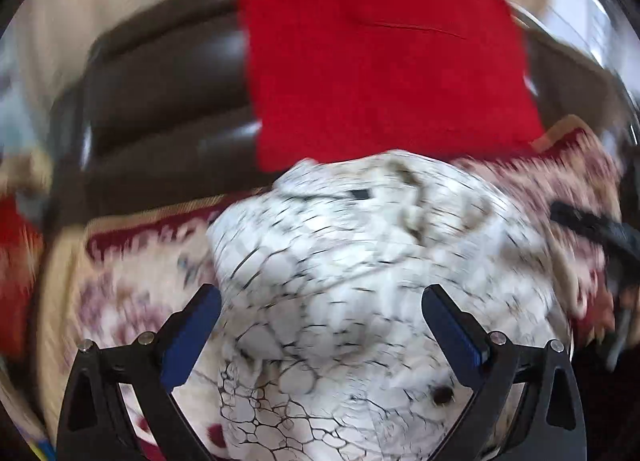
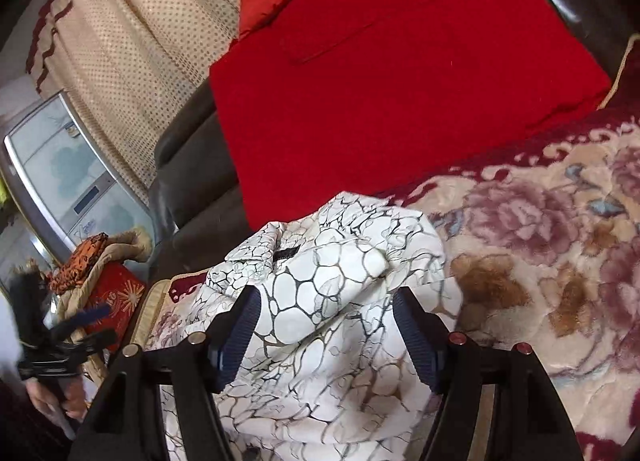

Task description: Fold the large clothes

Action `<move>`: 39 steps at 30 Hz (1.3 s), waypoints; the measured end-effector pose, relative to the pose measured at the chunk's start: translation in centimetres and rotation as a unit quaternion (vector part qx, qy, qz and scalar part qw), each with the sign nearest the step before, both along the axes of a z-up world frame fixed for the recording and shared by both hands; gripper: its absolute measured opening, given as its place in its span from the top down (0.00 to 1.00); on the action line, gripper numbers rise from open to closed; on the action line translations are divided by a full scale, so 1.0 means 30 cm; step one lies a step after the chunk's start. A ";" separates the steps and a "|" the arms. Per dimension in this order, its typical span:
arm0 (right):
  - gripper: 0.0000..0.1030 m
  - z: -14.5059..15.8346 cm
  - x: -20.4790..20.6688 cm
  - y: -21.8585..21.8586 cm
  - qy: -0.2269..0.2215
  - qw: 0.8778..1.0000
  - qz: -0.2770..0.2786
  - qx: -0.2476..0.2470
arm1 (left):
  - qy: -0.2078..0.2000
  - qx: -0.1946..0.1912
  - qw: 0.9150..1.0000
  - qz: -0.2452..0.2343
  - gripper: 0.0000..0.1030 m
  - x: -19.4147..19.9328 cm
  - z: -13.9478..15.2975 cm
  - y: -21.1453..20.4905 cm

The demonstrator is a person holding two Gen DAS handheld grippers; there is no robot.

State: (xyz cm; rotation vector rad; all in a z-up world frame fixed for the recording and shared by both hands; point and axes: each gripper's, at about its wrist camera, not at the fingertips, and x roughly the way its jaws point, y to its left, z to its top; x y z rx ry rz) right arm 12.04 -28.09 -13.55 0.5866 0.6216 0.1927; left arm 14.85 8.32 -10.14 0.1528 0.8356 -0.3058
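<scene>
a: where is the garment? could the fold slip?

b: the white crackle-print shirt (image 2: 332, 301) lies bunched on a floral blanket (image 2: 540, 229). the left gripper (image 1: 320, 325) gapes wide, holding nothing. the right gripper (image 2: 326, 325) straddles a fold; grip unclear, so cloth could slide out.

a: anything nearby?

b: a red cloth (image 2: 400, 81) just behind could snag.
</scene>
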 end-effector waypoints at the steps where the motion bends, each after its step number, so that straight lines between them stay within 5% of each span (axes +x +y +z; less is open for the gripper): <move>1: 0.30 -0.001 0.016 0.004 0.006 1.000 0.000 0.005 | 0.010 -0.016 1.000 0.024 0.02 0.028 -0.020 0.033; 8: 0.24 -0.031 0.230 0.039 0.081 0.996 0.000 -0.026 | 0.055 -0.054 0.991 0.111 0.02 0.160 -0.215 0.094; 14: 0.23 -0.130 0.368 0.031 0.138 0.988 0.035 0.058 | 0.103 -0.092 0.976 0.166 0.10 0.202 -0.410 0.167; 16: 0.42 -0.115 0.376 0.086 0.137 0.987 0.066 0.047 | 0.122 -0.091 0.973 0.176 0.23 0.212 -0.455 0.188; 17: 0.79 -0.099 0.376 0.123 0.141 0.985 0.086 0.042 | 0.130 -0.100 0.970 0.177 0.25 0.211 -0.471 0.205; 18: 0.88 -0.087 0.367 0.150 0.147 0.983 0.099 0.048 | 0.131 -0.106 0.970 0.177 0.29 0.208 -0.476 0.216; 21: 0.91 0.023 0.272 0.194 0.106 0.990 0.090 0.025 | 0.121 -0.114 0.971 0.174 0.38 0.179 -0.447 0.241; 26: 0.91 0.131 0.040 0.184 0.047 0.998 0.044 -0.010 | 0.079 -0.087 0.978 0.172 0.38 0.108 -0.370 0.255; 29: 0.87 0.004 0.013 0.136 0.113 0.992 0.001 -0.063 | 0.087 -0.076 0.979 0.170 0.38 0.112 -0.378 0.248; 32: 0.85 -0.144 -0.004 0.064 0.197 0.980 -0.008 -0.025 | 0.101 -0.063 0.978 0.172 0.38 0.113 -0.377 0.242; 34: 0.83 -0.138 -0.050 0.031 0.191 0.981 -0.017 0.009 | 0.090 -0.058 0.980 0.170 0.38 0.098 -0.350 0.241; 37: 0.79 -0.034 -0.088 0.028 0.151 0.988 -0.025 -0.023 | 0.076 -0.063 0.981 0.164 0.36 0.081 -0.307 0.227; 38: 0.73 -0.005 -0.094 0.032 0.136 0.990 -0.030 -0.031 | 0.075 -0.062 0.982 0.161 0.34 0.081 -0.299 0.217; 39: 0.58 0.024 -0.101 0.038 0.118 0.992 -0.035 -0.041 | 0.075 -0.056 0.982 0.163 0.29 0.083 -0.296 0.208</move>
